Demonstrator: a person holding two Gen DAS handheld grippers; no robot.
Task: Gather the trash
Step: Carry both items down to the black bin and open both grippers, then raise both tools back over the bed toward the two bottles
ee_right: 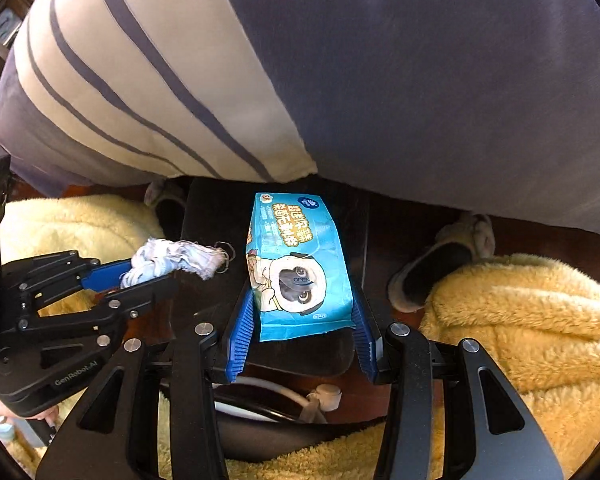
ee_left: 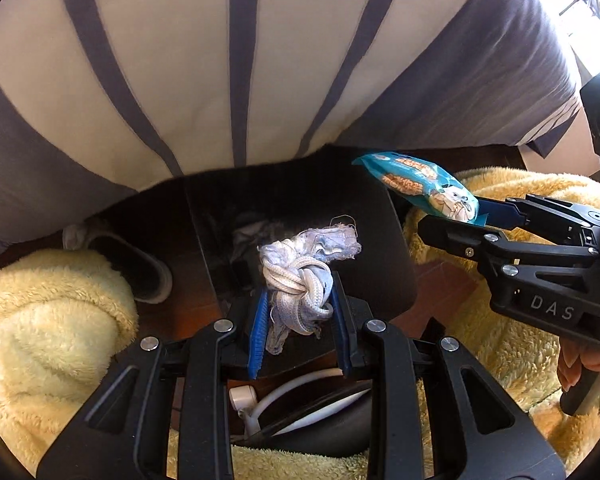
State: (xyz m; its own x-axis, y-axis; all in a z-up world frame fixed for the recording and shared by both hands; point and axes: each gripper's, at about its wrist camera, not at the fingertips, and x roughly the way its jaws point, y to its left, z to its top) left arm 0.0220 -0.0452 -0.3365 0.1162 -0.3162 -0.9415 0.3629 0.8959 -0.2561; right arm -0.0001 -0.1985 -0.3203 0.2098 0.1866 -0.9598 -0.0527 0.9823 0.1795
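Knotted rag (ee_left: 300, 280) clamped in left tongs (ee_left: 300, 312), wipes packet (ee_right: 296, 264) in right tongs (ee_right: 304, 328), both angled steeply down.

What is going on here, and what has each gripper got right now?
A person is collecting trash with a handheld gripper in each hand. The left gripper is shut on a knotted wad of pale blue-white rag and cord. The right gripper is shut on a flat teal wet-wipes packet. Both point down over a dark open bin standing beside a striped bed cover and yellow fluffy blankets. Neither item has been released yet.
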